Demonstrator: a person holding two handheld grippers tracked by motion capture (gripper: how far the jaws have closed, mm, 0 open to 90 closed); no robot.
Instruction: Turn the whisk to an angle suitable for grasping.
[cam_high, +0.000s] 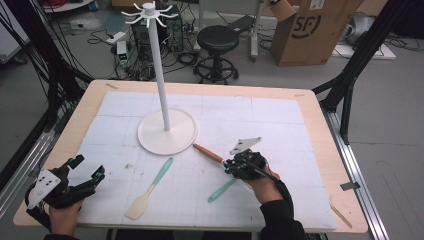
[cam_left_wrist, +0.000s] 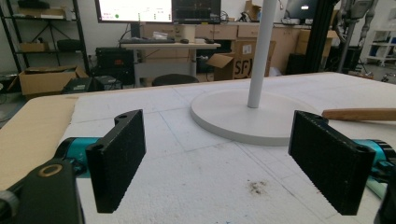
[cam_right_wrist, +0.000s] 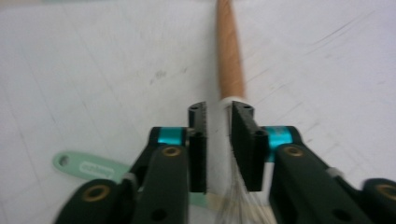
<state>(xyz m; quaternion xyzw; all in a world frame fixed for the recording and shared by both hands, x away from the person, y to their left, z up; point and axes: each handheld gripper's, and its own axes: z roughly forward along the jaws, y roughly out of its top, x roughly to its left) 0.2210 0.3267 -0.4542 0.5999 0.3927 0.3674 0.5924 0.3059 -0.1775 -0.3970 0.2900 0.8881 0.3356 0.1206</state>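
Right tool (cam_high: 235, 165) sits lower right of centre in the high view, jaws closed down on the brush (cam_high: 212, 155) at the pale ferrule where the wooden handle meets the bristles. Right gripper view confirms: the two black pads pinch the white collar of the brush (cam_right_wrist: 229, 60), handle running straight up the frame, bristles fanning out below between the jaws. Brush lies on the white worktop (cam_high: 280, 130), handle tip pointing up-left, close to the rim of the rack base (cam_high: 150, 142); touching or not, cannot tell.

Left tool (cam_high: 82, 182) at lower left of the high view, jaws spread wide, holding nothing, hovering over the worktop edge. Left gripper view looks past its open pads to the rack pole (cam_left_wrist: 261, 51) and the brush handle (cam_left_wrist: 359, 114) at mid right.

Also there: spatula (cam_high: 150, 189) lower centre, mint handle (cam_high: 222, 190) just below the right tool.

Step, judged: grasp on the brush is made, lift not begun. Next move calls for raising the brush clear, swinging it upright and carrying it to the rack hooks (cam_high: 149, 15) at top centre without hitting the pole.
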